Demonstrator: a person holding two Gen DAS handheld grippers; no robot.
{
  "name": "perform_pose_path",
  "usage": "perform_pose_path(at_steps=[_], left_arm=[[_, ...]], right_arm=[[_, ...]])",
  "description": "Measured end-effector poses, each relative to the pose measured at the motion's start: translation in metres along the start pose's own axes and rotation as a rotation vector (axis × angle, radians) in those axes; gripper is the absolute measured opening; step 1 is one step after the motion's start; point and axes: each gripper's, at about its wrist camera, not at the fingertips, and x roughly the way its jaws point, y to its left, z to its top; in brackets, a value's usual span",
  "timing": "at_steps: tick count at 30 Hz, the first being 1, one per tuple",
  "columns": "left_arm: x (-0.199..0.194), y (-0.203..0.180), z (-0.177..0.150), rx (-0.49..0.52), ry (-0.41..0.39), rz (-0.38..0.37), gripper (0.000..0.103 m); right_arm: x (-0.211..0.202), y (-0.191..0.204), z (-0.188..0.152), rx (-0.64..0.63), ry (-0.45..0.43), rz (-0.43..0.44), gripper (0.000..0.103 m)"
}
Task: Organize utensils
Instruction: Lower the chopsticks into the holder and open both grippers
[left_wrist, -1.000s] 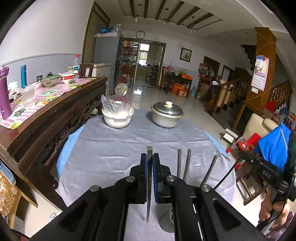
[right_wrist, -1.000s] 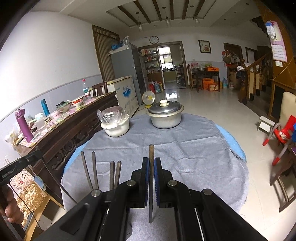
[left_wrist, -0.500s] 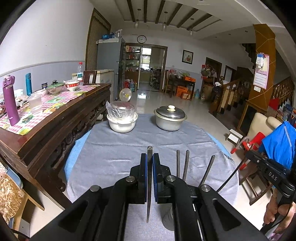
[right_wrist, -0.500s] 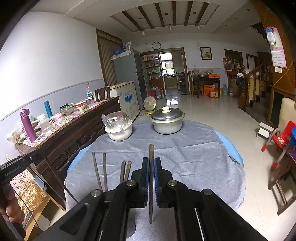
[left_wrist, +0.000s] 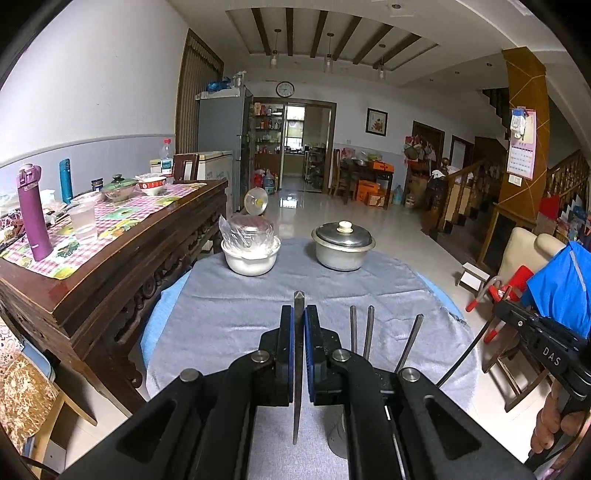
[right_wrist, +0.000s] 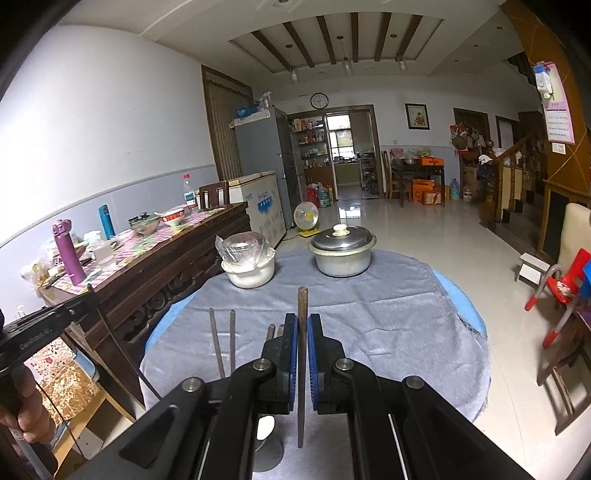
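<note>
My left gripper (left_wrist: 298, 325) is shut on a grey metal chopstick (left_wrist: 297, 365) held upright between its blue pads, above the grey-clothed round table (left_wrist: 229, 317). My right gripper (right_wrist: 302, 332) is shut on a brown chopstick (right_wrist: 302, 365) the same way. Several more metal chopsticks (left_wrist: 364, 332) stand upright just right of the left gripper; they also show in the right wrist view (right_wrist: 221, 343), left of the right gripper. Their holder is mostly hidden under the grippers.
A white bowl with a plastic-wrapped dish (left_wrist: 250, 247) and a lidded metal pot (left_wrist: 342, 245) stand at the table's far side. A dark wooden sideboard (left_wrist: 110, 266) with bottles and dishes runs along the left. Chairs (right_wrist: 561, 288) stand to the right.
Both grippers have risen and tilted up a little, each still holding its chopstick. The standing chopsticks have shifted closer to the right gripper's fingers in its view.
</note>
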Motion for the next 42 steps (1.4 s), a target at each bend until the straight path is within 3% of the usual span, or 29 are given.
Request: perform_pose_path(at_steps=[22,42], left_arm=[[-0.033,-0.004,0.006,0.018,-0.068,-0.013,0.005],[-0.057,-0.018,0.017,-0.003,-0.130,-0.084,0.005]], right_arm=[[-0.039,0.024,0.007,-0.025,-0.074,0.041,0.006],[-0.070,0.037,0.017,-0.030,-0.163,0.063,0.006]])
